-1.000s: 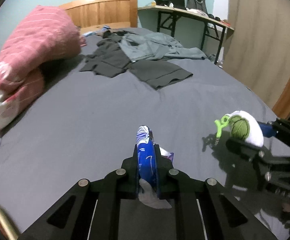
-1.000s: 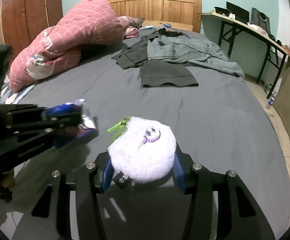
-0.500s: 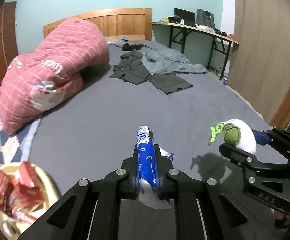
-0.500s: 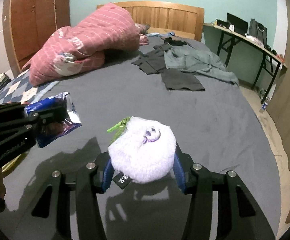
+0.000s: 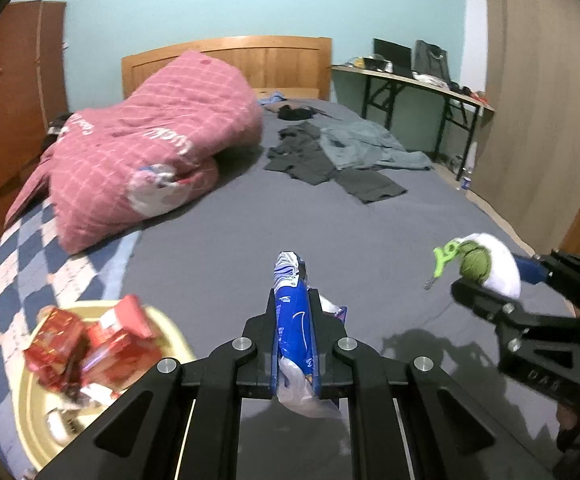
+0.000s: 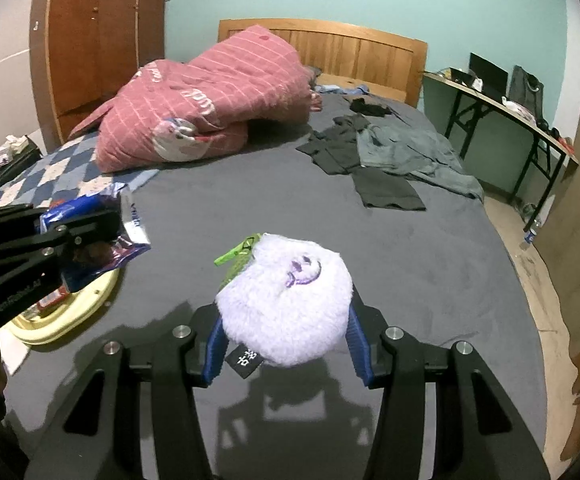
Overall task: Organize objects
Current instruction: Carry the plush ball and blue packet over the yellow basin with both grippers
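Observation:
My left gripper [image 5: 295,300] is shut on a blue and white snack packet [image 5: 290,312], held edge-up above the grey bed sheet. From the right wrist view the same packet [image 6: 90,216] hangs over a pale yellow tray [image 6: 90,300]. That yellow tray [image 5: 38,432] lies at the lower left on the bed and holds red snack packs [image 5: 86,344]. My right gripper [image 6: 286,320] is shut on a fluffy white plush pouch [image 6: 286,296] with a purple face and a green clip [image 6: 234,254]. The pouch [image 5: 494,264] also shows at the right of the left wrist view.
A folded pink quilt [image 5: 150,160] lies at the left of the bed, on a blue checked cover [image 5: 6,264]. Grey clothes [image 5: 342,152] are spread near the headboard [image 5: 250,60]. A desk [image 5: 418,80] stands at the right wall, a wooden wardrobe [image 6: 98,40] at the left.
Both grippers have drawn back and risen with their loads, so more of the bed shows. The yellow tray with red packs has come into view at the lower left.

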A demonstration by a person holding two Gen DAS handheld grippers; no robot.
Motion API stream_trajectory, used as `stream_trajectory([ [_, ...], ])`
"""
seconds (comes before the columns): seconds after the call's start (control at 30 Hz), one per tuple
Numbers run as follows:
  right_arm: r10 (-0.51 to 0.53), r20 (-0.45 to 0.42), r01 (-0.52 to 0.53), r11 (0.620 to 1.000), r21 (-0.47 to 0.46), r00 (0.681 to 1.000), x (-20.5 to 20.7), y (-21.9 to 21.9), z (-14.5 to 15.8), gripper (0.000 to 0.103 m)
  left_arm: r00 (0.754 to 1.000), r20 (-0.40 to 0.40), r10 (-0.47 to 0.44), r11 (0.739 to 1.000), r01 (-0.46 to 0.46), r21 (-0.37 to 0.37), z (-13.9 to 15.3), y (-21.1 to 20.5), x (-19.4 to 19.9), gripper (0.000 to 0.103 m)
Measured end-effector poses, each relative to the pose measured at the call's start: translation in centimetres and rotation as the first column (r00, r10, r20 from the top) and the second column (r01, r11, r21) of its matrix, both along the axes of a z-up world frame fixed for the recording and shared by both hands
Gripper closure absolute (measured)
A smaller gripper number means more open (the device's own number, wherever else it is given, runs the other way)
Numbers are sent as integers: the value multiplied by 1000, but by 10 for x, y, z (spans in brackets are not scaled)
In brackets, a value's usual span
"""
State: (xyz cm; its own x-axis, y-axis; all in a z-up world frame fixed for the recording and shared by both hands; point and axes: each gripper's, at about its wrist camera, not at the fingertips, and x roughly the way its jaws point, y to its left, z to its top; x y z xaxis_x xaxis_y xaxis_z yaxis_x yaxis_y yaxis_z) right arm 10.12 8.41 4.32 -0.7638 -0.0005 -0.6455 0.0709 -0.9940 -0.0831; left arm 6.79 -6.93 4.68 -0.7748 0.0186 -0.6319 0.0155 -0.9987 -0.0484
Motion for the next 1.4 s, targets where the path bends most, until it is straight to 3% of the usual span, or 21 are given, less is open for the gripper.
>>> stream_trajectory([
  [0.3,123,-11,-123,992,-10,992,-17,-77,3,51,990,9,143,990,-143,0,10,-78,47,94],
  [0.5,234,-2,-234,972,-6,972,-29,-140,-4,51,969,24,245,970,-244,-13,10,-129,69,94],
  [0.9,351,8,-351,936,-4,936,-40,-208,-4,51,943,16,332,943,-332,26,16,-182,73,94],
  [1.4,399,97,-400,916,-1,912,-46,-244,-51,51,941,50,335,941,-337,30,-51,-194,70,94],
])
